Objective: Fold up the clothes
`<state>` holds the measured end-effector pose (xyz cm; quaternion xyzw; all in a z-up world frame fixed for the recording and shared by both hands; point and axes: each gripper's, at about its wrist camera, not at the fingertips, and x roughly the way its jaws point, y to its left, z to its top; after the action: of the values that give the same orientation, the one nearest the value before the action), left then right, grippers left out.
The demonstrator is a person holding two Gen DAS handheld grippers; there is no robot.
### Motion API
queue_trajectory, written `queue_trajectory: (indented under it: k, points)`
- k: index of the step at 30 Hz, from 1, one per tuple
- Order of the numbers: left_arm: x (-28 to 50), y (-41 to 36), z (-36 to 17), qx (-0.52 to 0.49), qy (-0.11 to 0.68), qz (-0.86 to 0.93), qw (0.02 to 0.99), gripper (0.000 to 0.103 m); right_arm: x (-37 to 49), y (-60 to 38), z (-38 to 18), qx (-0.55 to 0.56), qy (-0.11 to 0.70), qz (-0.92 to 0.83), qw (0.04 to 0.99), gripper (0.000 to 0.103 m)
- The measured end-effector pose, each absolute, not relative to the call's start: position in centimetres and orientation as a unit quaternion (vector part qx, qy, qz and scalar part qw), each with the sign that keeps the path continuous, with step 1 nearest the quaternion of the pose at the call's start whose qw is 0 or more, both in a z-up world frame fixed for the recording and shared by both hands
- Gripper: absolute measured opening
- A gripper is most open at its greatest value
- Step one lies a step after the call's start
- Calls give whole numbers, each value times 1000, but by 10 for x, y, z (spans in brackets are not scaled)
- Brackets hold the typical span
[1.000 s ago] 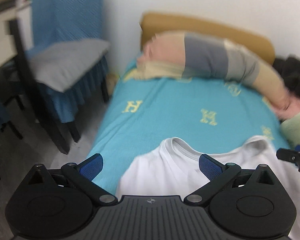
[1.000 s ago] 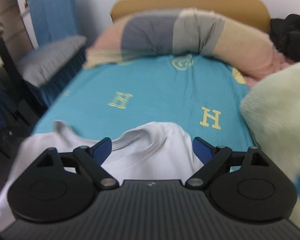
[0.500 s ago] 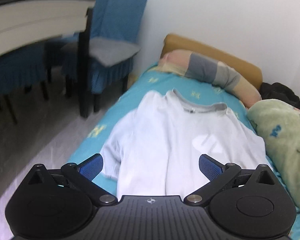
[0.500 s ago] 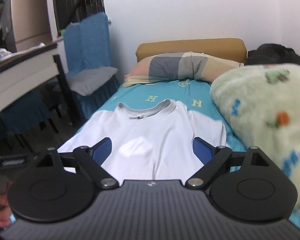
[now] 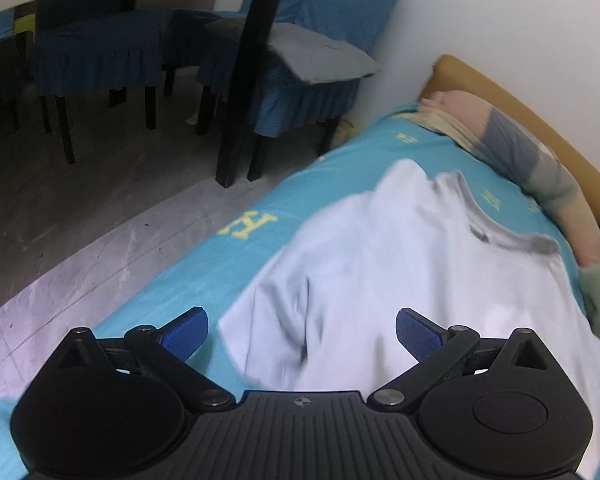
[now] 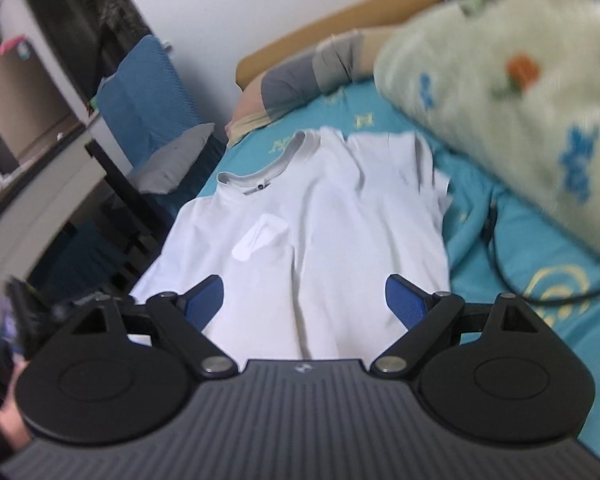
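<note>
While we hold both tongs above the foot end of the bed, the white T-shirt lies spread flat, chest side up, on the turquoise bedsheet. We note a soft, thin knit fabric with long shallow wrinkles running down its middle, a ribbed grey-white collar pointing toward the headboard, and a pale rounded patch on the chest. One short sleeve lies out toward the floor-side edge of the mattress in the left wrist view, though that view is blurred. The sheet is printed with yellow letter motifs.

Our left gripper is released: its two blue-padded fingers stand wide apart above the sleeve and side of the T-shirt, and nothing lies between them. Our right gripper is likewise released, with its blue pads spread above the lower part of the garment. We cannot tell whether either set of pads touches the cloth.

At the head of the bed we see a long bolster pillow in pink, grey and beige bands against a tan padded headboard. A fluffy pale-green blanket with blue and orange figures is bunched along the wall side, and a thin black cable curves over the sheet beside it. Beside the bed stands a chair in a pleated blue cover with a grey cushion.
</note>
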<state>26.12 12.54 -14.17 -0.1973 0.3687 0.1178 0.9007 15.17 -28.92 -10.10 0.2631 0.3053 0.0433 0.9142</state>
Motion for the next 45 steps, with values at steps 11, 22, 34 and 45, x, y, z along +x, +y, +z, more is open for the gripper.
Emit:
queue_trajectory:
  k: [11,22,34,45]
  points:
    - [317,98,-159,-89,363,134,918,34,177,-307,-119,314,328,48,890,89]
    - [278,-87,-129,246,252,-83,932,3,164,-334,-115,342,301,8,890,89]
    - [259,-110,-143,182,312,-185,914,66,165,-350,-123,371,297,-11,880,89]
    - [314,42,-151,-200,370,-55,906,75,170,-355,-134,379,310,-29,871,89]
